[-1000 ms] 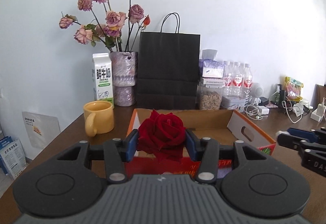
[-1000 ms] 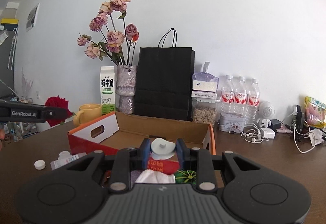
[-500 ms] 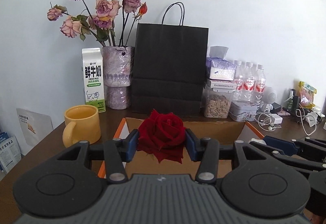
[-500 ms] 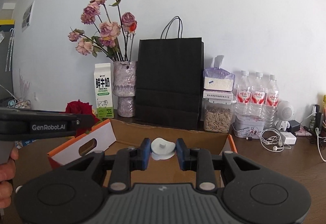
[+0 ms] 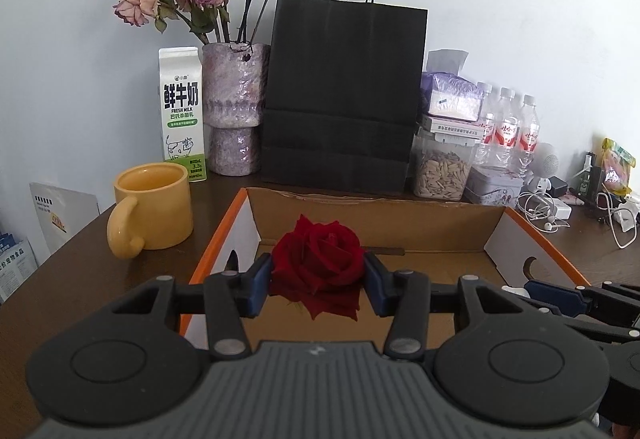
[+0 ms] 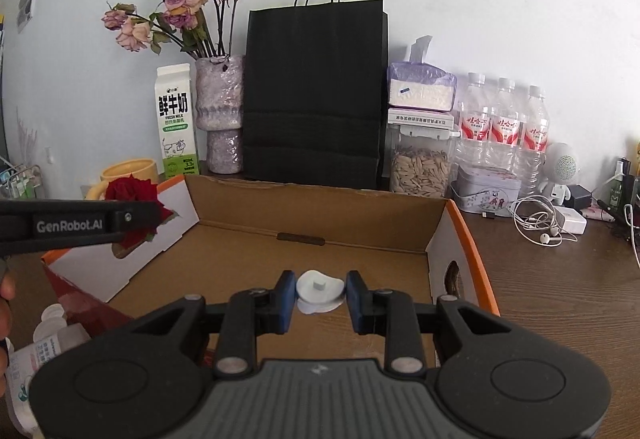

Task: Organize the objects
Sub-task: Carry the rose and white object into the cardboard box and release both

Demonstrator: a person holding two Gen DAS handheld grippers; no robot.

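My left gripper (image 5: 317,281) is shut on a red rose (image 5: 317,263) and holds it over the near left part of an open cardboard box (image 5: 376,215) with orange edges. In the right wrist view the rose (image 6: 134,193) shows at the left, above the box's left wall. My right gripper (image 6: 320,297) is shut on a small white plastic cap-like piece (image 6: 320,289) and holds it over the near part of the box (image 6: 320,223). The box floor ahead of both grippers looks bare.
Behind the box stand a yellow mug (image 5: 154,211), a milk carton (image 5: 182,113), a vase of dried roses (image 5: 234,107), a black paper bag (image 5: 340,95), a jar of seeds (image 5: 440,171), water bottles (image 5: 508,131) and cables (image 6: 540,223). A small bottle (image 6: 44,347) lies left of the box.
Both grippers have moved forward and now hang over the box, each still holding its object. The items earlier seen at the box's near end have dropped out of view.
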